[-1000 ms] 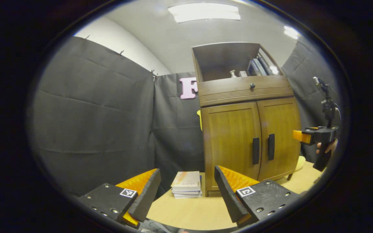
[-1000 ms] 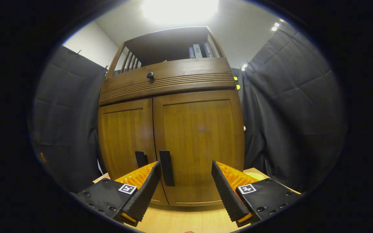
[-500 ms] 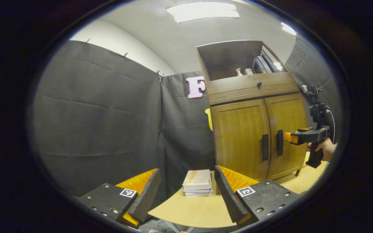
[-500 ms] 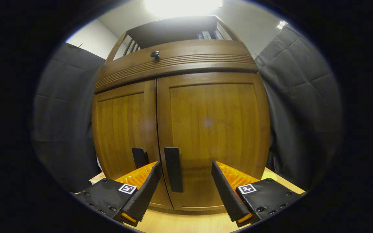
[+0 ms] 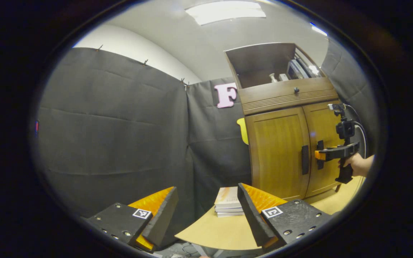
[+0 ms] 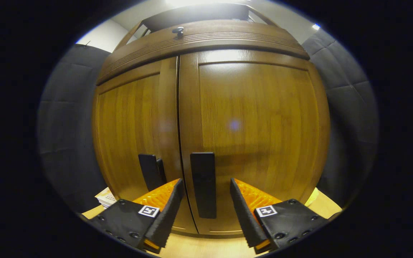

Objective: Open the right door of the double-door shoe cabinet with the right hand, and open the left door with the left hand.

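I see tan table (image 5: 224, 233), dark cloth walls. One shoe cabinet (image 5: 289, 143) on table, two doors shut, two handles. One book stack (image 5: 228, 207). My right gripper (image 6: 204, 200) wide around right handle (image 6: 203, 184); left gripper (image 5: 206, 211) wide, holding nothing.

Bright ceiling panel (image 5: 226, 12) overhead in the left gripper view, throwing even light across the booth, with a second small lamp glaring beyond the cabinet (image 5: 289, 118). In the right gripper view the light blows out white above the cabinet top, a faint flare spot sits on the right door (image 6: 253, 136), and fisheye bulge bows its edges.
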### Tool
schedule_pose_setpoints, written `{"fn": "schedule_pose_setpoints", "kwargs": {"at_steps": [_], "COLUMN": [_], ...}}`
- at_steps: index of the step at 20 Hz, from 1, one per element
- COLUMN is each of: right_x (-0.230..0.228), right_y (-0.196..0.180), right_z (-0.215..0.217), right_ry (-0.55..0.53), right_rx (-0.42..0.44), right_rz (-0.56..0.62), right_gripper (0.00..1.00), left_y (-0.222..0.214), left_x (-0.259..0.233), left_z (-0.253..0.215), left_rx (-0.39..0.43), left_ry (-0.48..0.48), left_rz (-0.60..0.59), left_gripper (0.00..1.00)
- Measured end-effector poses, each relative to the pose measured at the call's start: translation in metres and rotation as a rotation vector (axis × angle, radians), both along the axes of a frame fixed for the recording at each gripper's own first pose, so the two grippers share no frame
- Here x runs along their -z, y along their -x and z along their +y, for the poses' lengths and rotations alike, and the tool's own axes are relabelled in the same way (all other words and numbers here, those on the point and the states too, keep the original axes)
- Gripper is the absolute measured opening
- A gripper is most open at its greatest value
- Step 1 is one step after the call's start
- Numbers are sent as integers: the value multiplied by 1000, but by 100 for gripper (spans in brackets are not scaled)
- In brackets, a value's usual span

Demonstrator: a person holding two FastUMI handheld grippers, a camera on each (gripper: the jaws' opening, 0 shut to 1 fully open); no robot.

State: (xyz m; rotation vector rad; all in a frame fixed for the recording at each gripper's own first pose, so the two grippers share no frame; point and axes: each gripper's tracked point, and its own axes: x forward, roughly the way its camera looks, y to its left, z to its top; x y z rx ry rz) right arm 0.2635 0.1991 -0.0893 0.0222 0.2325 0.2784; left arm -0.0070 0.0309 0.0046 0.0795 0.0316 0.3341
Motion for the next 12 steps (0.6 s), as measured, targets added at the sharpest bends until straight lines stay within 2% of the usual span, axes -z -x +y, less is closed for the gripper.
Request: {"fn": "schedule_pose_setpoints", "kwargs": {"at_steps": [2, 4, 6, 8, 10, 12], "right_x": [7, 8, 8, 8, 7, 5], "right_y": [-7, -9, -11, -11, -7, -2], "right_z": [2, 4, 5, 4, 3, 1], "right_ry": [4, 3, 9, 14, 10, 12], "right_rx": [0, -4, -7, -16, -6, -6], "right_rz": [16, 28, 21, 20, 30, 29], "right_gripper": [57, 54, 35, 27, 13, 16], "left_y": [0, 0, 0, 0, 0, 0], "left_x": [2, 2, 2, 1, 0, -2], "left_z": [1, 1, 1, 0, 0, -2], "left_rx": [-7, -10, -9, -2, 6, 17], "left_ry": [-3, -5, -2, 6, 8, 12], "left_rz": [2, 2, 2, 2, -2, -11], "left_gripper": [96, 96, 96, 96, 96, 96]}}
